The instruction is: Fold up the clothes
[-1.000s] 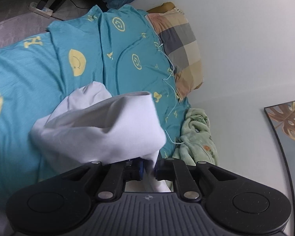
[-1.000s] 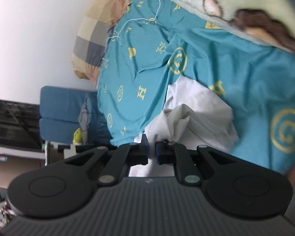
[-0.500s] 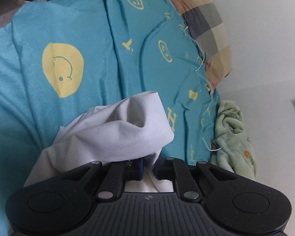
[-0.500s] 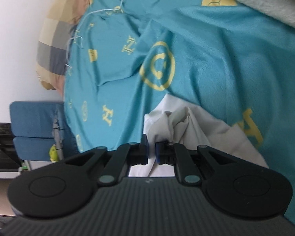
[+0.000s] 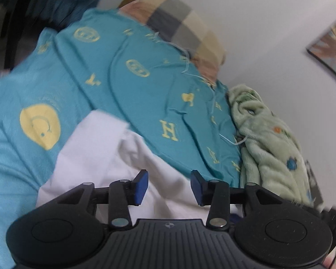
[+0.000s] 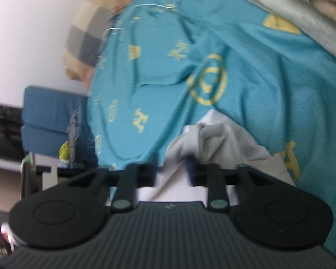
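Note:
A white garment (image 5: 105, 152) lies on the teal bedsheet (image 5: 127, 94), folded over on itself. My left gripper (image 5: 169, 186) is open just above the garment's near edge, with nothing between its blue pads. In the right wrist view the same garment (image 6: 221, 143) lies bunched in front of my right gripper (image 6: 171, 172), which is open with cloth lying between and below its jaws. Both views are motion-blurred.
A checked pillow (image 5: 186, 29) lies at the head of the bed by the white wall. A pale green fleece blanket (image 5: 266, 139) is piled along the wall side. A blue chair (image 6: 49, 116) stands beside the bed. A white cord (image 5: 210, 103) trails over the sheet.
Both grippers have opened and let go of the white garment, which has dropped onto the sheet. Both grippers have drawn back a little from the bed.

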Tool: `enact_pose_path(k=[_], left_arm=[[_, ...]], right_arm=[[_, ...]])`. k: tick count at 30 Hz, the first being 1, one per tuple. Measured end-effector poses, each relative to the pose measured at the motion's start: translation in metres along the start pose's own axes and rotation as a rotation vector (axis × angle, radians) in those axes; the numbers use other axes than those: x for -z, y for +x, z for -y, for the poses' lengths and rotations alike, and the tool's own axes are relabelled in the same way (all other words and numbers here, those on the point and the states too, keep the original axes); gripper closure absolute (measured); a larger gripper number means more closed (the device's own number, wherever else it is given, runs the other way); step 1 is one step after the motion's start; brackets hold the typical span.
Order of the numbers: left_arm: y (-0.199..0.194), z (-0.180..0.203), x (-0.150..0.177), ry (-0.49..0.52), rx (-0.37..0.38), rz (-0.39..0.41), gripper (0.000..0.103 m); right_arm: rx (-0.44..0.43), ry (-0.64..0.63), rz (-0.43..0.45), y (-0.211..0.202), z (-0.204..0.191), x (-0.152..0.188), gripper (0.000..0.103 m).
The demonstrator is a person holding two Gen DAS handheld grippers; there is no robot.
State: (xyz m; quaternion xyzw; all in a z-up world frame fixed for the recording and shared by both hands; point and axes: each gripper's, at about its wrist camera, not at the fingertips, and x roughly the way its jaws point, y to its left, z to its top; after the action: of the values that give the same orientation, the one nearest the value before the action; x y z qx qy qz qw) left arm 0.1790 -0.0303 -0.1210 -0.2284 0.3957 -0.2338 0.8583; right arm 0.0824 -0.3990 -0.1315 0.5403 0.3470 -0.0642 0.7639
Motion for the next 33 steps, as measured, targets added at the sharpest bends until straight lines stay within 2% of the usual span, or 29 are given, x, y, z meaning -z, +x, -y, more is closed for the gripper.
enact_pose_path(k=[1,2,3,5,8,11,13,14,17,20,24,27,30,33], left_arm=[[-0.003,0.009,0.004,0.048,-0.009,0.008,0.052],[-0.005,0.016,0.009,0.089,-0.023,0.015,0.05],[-0.006,0.021,0.013,0.123,-0.043,0.021,0.05],[-0.009,0.027,0.02,0.181,-0.102,0.039,0.05],[-0.012,0.033,0.03,0.258,-0.191,0.065,0.05],[-0.019,0.038,0.032,0.347,-0.282,0.07,0.051],[-0.027,0.04,0.031,0.38,-0.297,0.083,0.05],[-0.028,0.041,0.03,0.389,-0.292,0.086,0.05],[-0.023,0.039,0.026,0.403,-0.295,0.085,0.05],[-0.008,0.034,0.021,0.413,-0.302,0.071,0.05],[0.015,0.022,0.018,0.398,-0.332,0.019,0.051],[0.026,0.015,0.019,0.39,-0.344,-0.012,0.051],[0.026,0.017,0.021,0.4,-0.354,-0.01,0.051],[0.013,0.022,0.025,0.39,-0.34,0.005,0.051]], right_arm=[[-0.007,-0.032,0.019,-0.005,-0.005,0.001,0.041],[-0.008,-0.069,0.044,-0.01,-0.011,0.004,0.027],[-0.001,-0.111,0.07,-0.014,-0.016,0.006,0.02],[0.019,-0.218,0.102,-0.016,-0.026,0.012,0.015],[0.074,-0.442,0.073,-0.004,-0.04,0.026,0.016],[0.166,-0.675,0.068,0.008,-0.054,0.049,0.017],[0.199,-0.81,0.085,0.01,-0.064,0.063,0.017],[0.189,-0.843,0.104,0.008,-0.067,0.067,0.017],[0.179,-0.883,0.142,0.01,-0.067,0.068,0.017],[0.216,-0.882,0.173,0.022,-0.06,0.057,0.017],[0.253,-0.886,0.18,0.041,-0.05,0.052,0.017],[0.283,-0.892,0.151,0.057,-0.042,0.051,0.016],[0.299,-0.89,0.137,0.063,-0.039,0.05,0.016],[0.287,-0.861,0.146,0.053,-0.043,0.051,0.017]])
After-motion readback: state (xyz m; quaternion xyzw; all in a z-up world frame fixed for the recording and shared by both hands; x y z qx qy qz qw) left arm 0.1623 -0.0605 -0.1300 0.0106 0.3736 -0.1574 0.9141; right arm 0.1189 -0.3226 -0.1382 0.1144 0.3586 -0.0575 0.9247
